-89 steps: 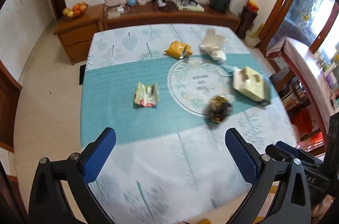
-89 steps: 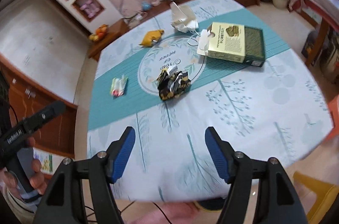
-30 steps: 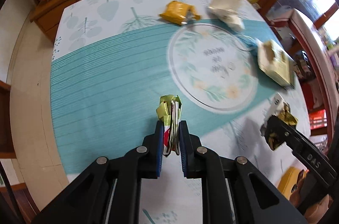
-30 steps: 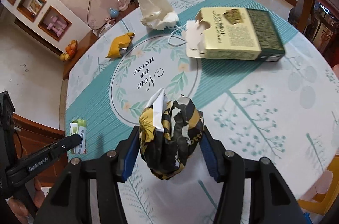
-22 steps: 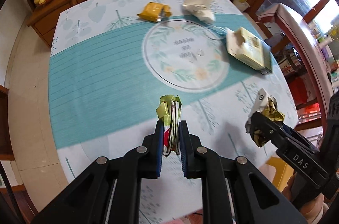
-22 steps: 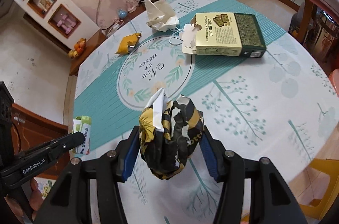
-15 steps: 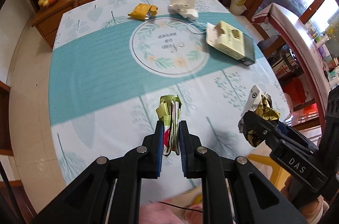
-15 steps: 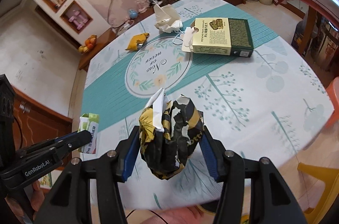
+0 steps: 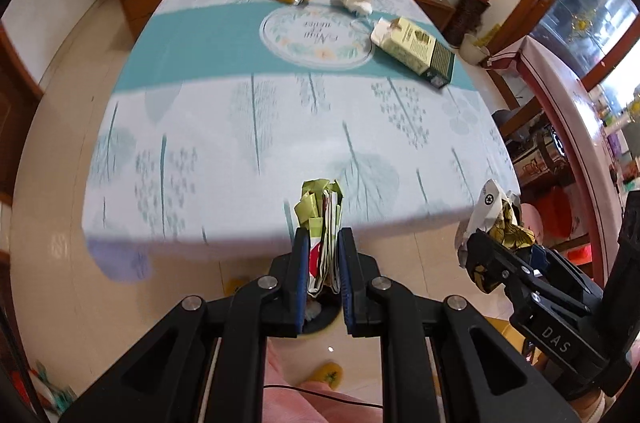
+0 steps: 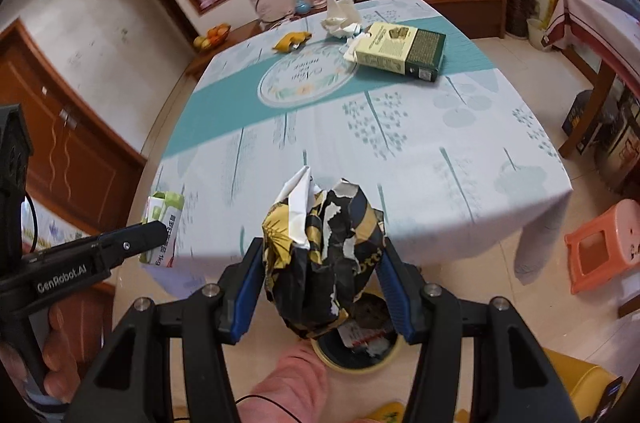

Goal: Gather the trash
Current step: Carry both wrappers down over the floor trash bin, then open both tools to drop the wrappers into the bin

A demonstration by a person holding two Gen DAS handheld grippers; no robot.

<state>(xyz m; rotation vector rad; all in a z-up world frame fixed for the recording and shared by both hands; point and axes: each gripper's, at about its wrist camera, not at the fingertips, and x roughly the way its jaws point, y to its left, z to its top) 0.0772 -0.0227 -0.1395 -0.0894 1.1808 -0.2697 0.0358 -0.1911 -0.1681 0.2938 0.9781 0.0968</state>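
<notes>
The left gripper (image 9: 323, 257) points steeply down, its blue-padded fingers (image 9: 301, 263) drawn almost together and clamped flat on a green wrapper (image 9: 320, 219) that sticks out past the tips. The right gripper (image 10: 320, 275) also tilts down, its fingers (image 10: 250, 287) about half apart and pressed against both sides of a crumpled black-and-gold bag (image 10: 324, 255). In the right wrist view a hand (image 10: 56, 347) grips the left gripper's handle at the lower left. A pink sleeve (image 10: 288, 383) shows low between the right gripper's arms.
</notes>
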